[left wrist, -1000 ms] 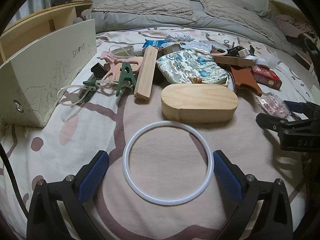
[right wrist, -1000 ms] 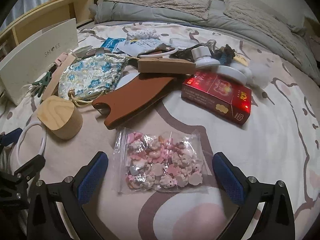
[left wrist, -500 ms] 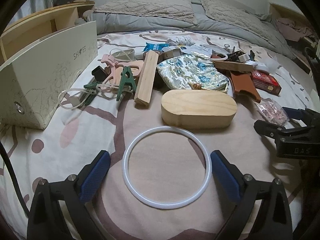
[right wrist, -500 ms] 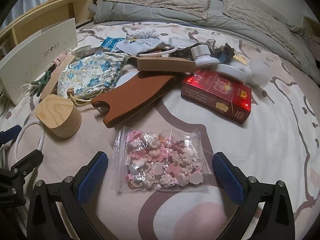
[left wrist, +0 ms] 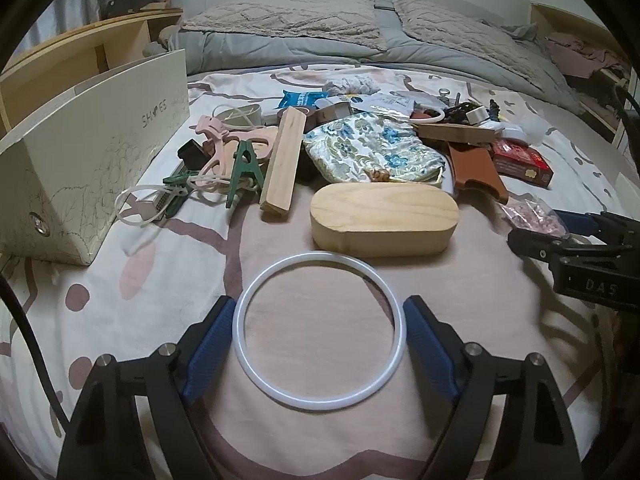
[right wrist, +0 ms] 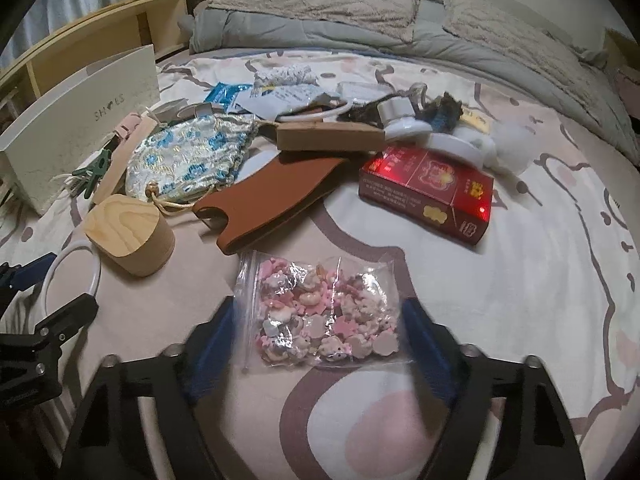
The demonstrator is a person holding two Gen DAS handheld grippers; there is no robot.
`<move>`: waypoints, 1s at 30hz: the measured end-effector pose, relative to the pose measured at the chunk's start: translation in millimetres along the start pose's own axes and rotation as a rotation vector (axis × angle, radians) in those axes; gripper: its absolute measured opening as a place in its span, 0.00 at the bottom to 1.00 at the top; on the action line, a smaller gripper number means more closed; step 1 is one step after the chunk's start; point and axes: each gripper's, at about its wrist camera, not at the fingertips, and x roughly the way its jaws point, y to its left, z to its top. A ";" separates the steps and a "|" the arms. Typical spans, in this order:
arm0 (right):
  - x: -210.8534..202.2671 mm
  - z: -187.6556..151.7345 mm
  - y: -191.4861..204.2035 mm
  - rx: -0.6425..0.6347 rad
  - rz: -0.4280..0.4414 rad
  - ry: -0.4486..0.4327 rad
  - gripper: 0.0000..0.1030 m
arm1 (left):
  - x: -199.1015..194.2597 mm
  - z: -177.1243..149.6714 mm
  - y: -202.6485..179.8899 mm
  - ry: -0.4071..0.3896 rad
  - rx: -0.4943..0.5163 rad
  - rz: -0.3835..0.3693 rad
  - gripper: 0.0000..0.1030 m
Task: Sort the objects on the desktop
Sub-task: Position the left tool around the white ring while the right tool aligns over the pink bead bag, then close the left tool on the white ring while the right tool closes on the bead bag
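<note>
The left gripper (left wrist: 319, 334) has just been closing around a white ring (left wrist: 319, 333) that lies flat on the bedsheet (left wrist: 120, 280). Its blue pads (left wrist: 210, 346) stand right at the ring's outer edge on both sides; whether they press it yet cannot be told. Just beyond the ring sits a closed oval wooden box (left wrist: 384, 219), its contents hidden. Farther off lie a wooden block (left wrist: 283, 164), a green clip (left wrist: 244, 168) and a flowered drawstring pouch (left wrist: 372, 150), pulled shut. At the far left stands a white shoe box (left wrist: 92, 152) on its side.

The right gripper (right wrist: 318, 328) has likewise just been closing, with a clear zip bag (right wrist: 320, 312) between its fingers. The bag is full of small pink and white charms. The pads are blurred and sit at the bag's side edges, so a firm grasp cannot be confirmed. Beyond the bag lie a brown leather sleeve (right wrist: 272, 200) and, to the right, a red carton (right wrist: 426, 192), closed. The wooden box shows at the left in this view, with the ring and the left gripper beside it.
</note>
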 end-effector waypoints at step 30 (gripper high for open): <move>-16.1 3.0 -6.2 0.050 0.042 -0.067 0.34 | -4.4 3.7 0.1 -0.014 -0.004 -0.002 0.82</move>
